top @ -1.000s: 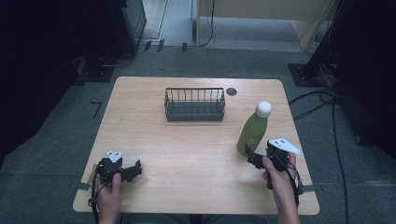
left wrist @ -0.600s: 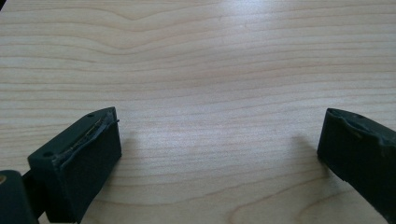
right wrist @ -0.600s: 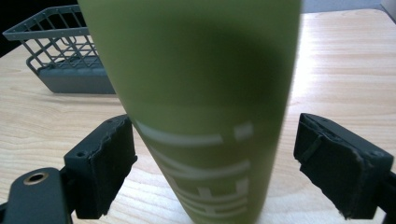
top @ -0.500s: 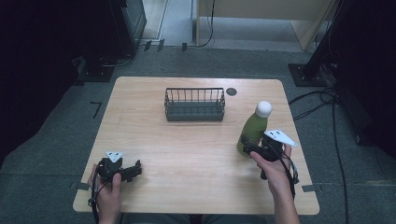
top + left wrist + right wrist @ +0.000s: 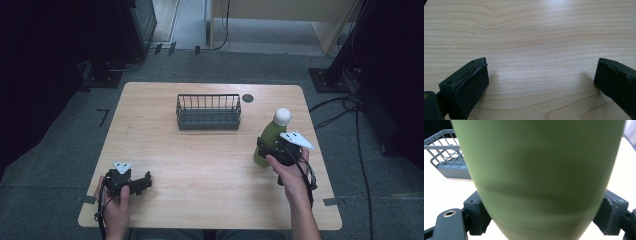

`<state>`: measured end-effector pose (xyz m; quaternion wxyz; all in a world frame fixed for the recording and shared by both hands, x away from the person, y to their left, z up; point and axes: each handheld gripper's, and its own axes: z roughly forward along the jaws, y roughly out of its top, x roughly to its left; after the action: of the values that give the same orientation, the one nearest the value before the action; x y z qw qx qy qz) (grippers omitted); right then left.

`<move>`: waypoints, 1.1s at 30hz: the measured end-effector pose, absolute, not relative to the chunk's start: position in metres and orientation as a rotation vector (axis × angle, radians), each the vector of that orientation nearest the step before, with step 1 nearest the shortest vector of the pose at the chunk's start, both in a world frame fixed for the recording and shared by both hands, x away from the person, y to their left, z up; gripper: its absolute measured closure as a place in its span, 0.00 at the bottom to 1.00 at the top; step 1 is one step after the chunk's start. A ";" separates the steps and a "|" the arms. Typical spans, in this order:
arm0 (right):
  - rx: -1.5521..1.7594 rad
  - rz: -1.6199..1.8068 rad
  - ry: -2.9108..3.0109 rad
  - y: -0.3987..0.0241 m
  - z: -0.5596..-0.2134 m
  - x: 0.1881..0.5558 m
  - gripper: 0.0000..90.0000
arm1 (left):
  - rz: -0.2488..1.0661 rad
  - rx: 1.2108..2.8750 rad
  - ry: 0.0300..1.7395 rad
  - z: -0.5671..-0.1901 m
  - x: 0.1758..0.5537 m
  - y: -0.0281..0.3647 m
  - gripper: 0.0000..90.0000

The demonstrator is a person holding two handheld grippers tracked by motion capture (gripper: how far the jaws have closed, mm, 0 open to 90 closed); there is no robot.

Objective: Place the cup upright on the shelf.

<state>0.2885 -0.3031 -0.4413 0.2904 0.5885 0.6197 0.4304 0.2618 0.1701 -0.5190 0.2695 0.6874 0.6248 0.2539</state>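
Green bottle with a white cap stands upright near the right edge of the wooden tabletop, well apart from the wire basket at the back. The right tool has its jaws on either side of the bottle's lower body, touching or nearly so. The left tool rests at the front left, jaws wide, nothing between them.
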 end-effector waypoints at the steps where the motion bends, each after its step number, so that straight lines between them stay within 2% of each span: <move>1: 1.562 1.140 1.653 -0.302 -0.441 0.289 0.20 | 0.685 1.853 1.684 -0.519 0.262 0.170 0.00; 16: 1.490 1.158 1.721 -0.297 -0.434 0.287 0.22 | 0.685 1.853 1.684 -0.519 0.262 0.170 0.00; 33: 1.386 1.260 1.804 -0.255 -0.400 0.306 0.23 | 0.686 1.849 1.685 -0.519 0.262 0.170 0.00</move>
<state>0.3063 -0.2550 -0.4000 0.2672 0.5136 0.6686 0.4667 0.2619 0.1699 -0.5191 0.2706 0.6862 0.6254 0.2545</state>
